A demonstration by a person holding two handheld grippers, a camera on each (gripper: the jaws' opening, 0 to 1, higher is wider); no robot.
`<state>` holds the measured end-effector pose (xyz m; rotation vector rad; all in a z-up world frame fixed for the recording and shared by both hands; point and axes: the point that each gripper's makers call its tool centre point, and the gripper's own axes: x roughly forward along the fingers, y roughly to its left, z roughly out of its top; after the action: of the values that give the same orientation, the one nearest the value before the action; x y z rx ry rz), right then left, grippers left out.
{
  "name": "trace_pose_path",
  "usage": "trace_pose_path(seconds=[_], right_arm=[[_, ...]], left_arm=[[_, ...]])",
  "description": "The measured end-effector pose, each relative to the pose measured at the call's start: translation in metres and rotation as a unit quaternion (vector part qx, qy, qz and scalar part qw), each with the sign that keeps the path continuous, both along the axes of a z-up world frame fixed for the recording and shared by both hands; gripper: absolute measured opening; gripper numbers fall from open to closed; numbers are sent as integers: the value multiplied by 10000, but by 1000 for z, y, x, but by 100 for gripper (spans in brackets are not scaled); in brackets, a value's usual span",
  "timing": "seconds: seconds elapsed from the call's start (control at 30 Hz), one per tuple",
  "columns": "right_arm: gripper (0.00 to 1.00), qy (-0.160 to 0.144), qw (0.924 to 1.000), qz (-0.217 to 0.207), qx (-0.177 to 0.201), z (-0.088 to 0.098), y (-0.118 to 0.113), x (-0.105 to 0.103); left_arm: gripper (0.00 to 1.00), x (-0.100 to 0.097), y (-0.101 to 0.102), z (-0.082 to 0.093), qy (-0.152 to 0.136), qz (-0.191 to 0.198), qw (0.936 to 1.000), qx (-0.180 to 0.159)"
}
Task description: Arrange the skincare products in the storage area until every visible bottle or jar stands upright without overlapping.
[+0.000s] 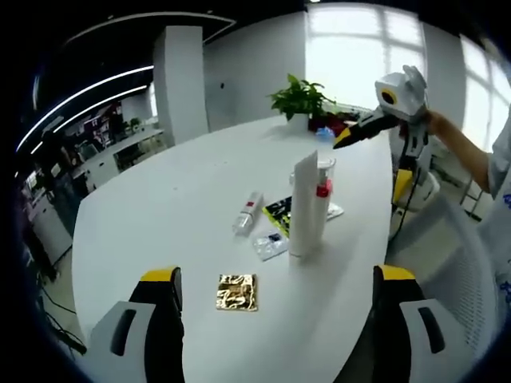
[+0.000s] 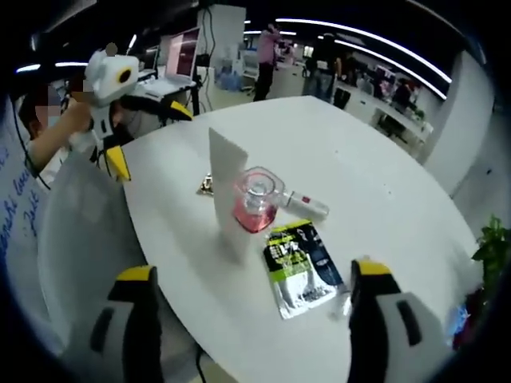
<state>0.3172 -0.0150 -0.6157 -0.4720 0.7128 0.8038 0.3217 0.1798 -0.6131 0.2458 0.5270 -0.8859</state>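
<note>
Skincare items sit mid-table on a white oval table [image 1: 184, 199], with both grippers held apart above its edges.

From left to right in the left gripper view: a small white tube [image 1: 247, 213] lying flat, a gold foil square [image 1: 237, 292], a green-and-black sachet [image 1: 279, 214], then a tall white tube [image 1: 306, 203] standing upright just beside a clear jar of pink liquid [image 2: 257, 201]. The left gripper [image 1: 277, 279] has its jaws spread wide, holding nothing. The right gripper [image 2: 251, 275] is likewise wide and empty.

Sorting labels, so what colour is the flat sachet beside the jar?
Black with lime green, clearest in the right gripper view: sachet, jar.
</note>
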Motion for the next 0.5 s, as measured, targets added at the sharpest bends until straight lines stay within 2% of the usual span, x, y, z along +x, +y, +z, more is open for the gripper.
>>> trace_pose_path(seconds=[0.17,0.27,0.5], right_arm=[[100,-31,9997,-241,44,0,-11,6],[100,-16,9994,-327,87,-2,-19,9],[100,51,9974,-716,114,-13,-48,22]], left_arm=[[97,1,5,-3,-22,92,9999,82],[97,0,6,0,-44,120,9999,-9],[97,1,3,1,-91,108,9999,-44]])
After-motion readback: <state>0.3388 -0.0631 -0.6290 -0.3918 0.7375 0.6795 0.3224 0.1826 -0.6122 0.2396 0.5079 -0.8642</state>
